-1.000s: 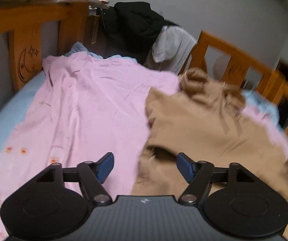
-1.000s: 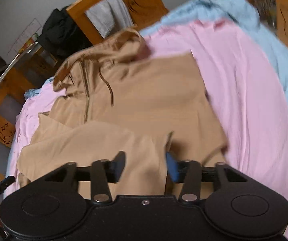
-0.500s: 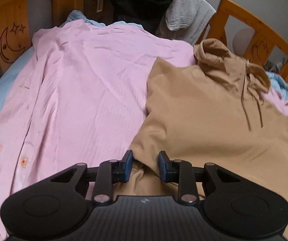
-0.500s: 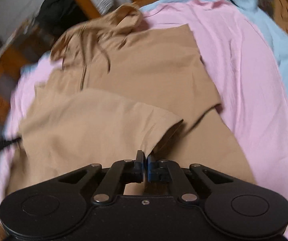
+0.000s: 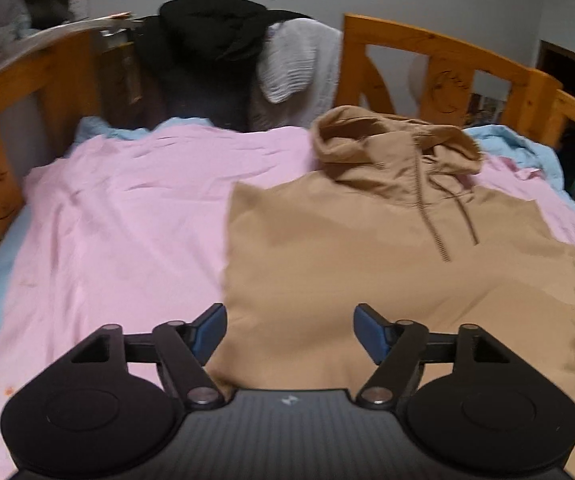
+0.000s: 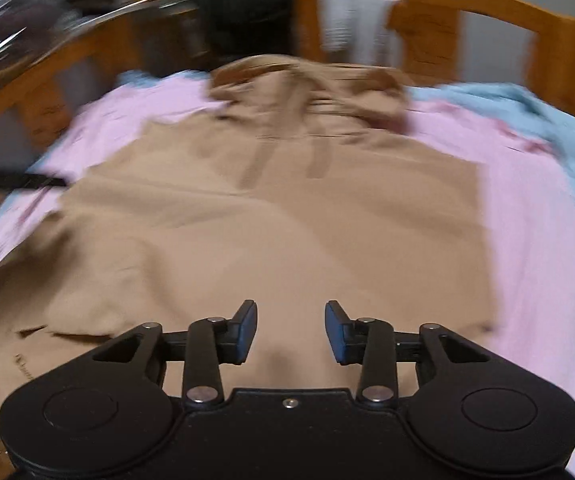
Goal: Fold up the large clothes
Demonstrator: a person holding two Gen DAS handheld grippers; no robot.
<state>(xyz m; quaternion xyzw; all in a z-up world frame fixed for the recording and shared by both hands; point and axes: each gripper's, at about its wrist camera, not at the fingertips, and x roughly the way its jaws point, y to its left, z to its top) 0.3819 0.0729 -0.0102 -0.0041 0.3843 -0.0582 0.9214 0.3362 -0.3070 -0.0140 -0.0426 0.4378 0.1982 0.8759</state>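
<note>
my left claw (image 5: 289, 334) hangs with its jaws opening wide, nothing between them, over the near left edge of the tan hoodie (image 5: 387, 272). my right claw (image 6: 290, 330) is opening too, at a middling gap, empty, above the hoodie's lower body. the hoodie lies spread face-up on the pink sheet (image 5: 119, 224) of the bed, hood (image 5: 391, 148) toward the far wooden rail (image 5: 439, 48). i judge it soft, limp and fairly thick: it will sag, so i'd pinch the hem corners or a side edge.
</note>
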